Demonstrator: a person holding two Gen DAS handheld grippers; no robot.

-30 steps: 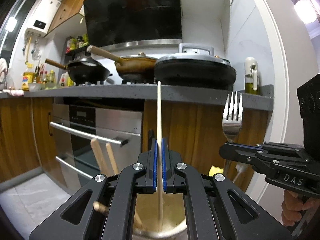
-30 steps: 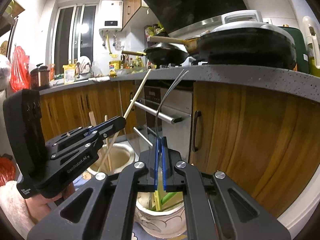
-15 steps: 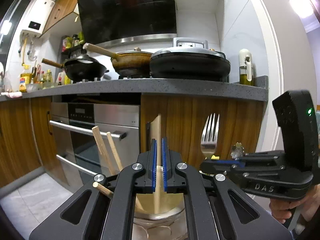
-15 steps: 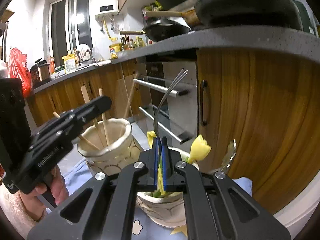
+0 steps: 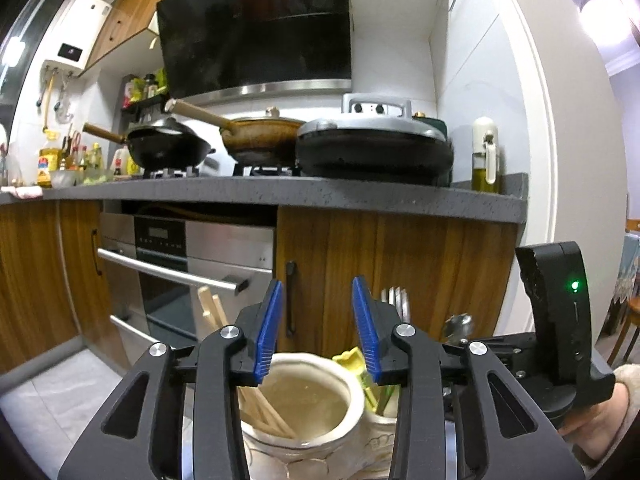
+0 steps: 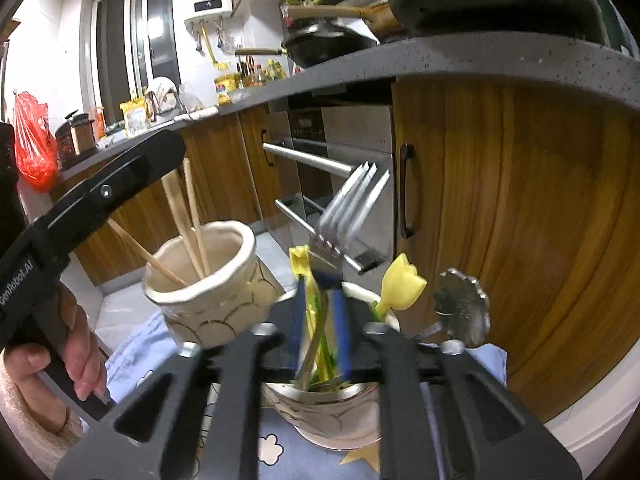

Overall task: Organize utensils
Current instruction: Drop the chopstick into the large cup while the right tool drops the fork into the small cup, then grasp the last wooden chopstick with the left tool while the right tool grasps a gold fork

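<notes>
cream pot (image 6: 208,280) | silver fork (image 6: 352,204) | yellow tulip (image 6: 402,284) | blue cloth (image 6: 132,356), cloud print

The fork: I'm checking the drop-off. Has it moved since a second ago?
Yes. The fork has come down: its tines reached the countertop edge, now they sit low beside the oven handle.

Warm indoor light, ceiling-lamp (image 5: 600,16) glare, bowed fisheye edges; the fork (image 6: 352,208) looks motion-blurred.

Fork (image 6: 347,216) dropping into right pot (image 6: 332,412), jaws just opened.
Right gripper (image 6: 320,316) jaws apart, fork handle loose between them; chopsticks (image 6: 188,220) in left pot (image 6: 208,296).
</notes>
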